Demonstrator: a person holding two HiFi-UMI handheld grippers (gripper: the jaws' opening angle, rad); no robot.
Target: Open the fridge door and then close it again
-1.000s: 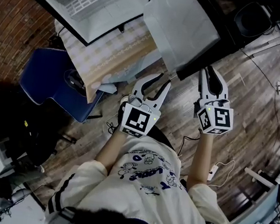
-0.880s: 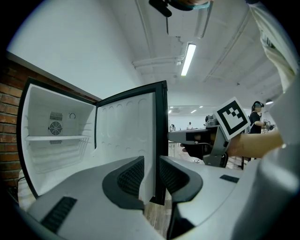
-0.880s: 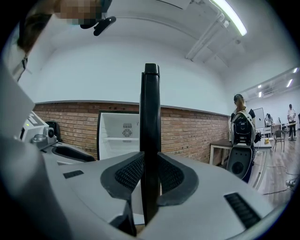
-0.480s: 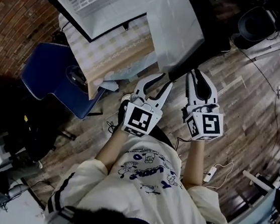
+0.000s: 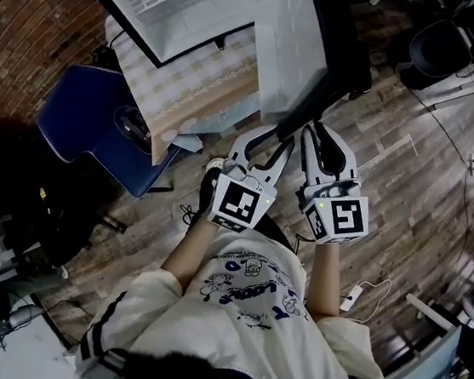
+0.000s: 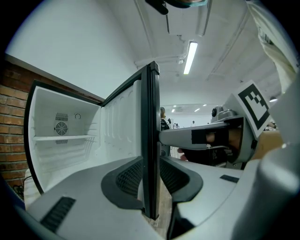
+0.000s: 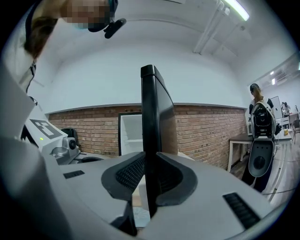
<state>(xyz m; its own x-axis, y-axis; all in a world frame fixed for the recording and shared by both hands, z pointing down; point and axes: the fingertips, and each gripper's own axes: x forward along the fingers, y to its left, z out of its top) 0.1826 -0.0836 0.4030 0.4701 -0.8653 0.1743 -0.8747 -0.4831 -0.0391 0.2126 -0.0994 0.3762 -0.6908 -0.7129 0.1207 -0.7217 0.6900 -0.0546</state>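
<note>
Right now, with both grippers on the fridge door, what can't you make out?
- Fridge lower shelves: left gripper view, behind the left gripper body.
- Fridge door bottom edge: right gripper view, behind the right gripper.
- Fridge far end: head view, cut off by the upper edge.
- Distant people: left gripper view, too small.

Cream T-shirt point(image 5: 243, 314) with blue print, striped sleeves point(image 5: 108, 332) — left tool point(image 5: 273, 139), right tool point(image 5: 321, 133) white, marker-cubed.

On the left I see a blue chair point(image 5: 99, 129) near the brick wall point(image 5: 18, 20) — a checked tablecloth point(image 5: 194, 85) just beside it. Wooden floor point(image 5: 410, 180) runs right, with a white power strip point(image 5: 350, 298) at the near side and a black chair point(image 5: 443, 48) far right.
</note>
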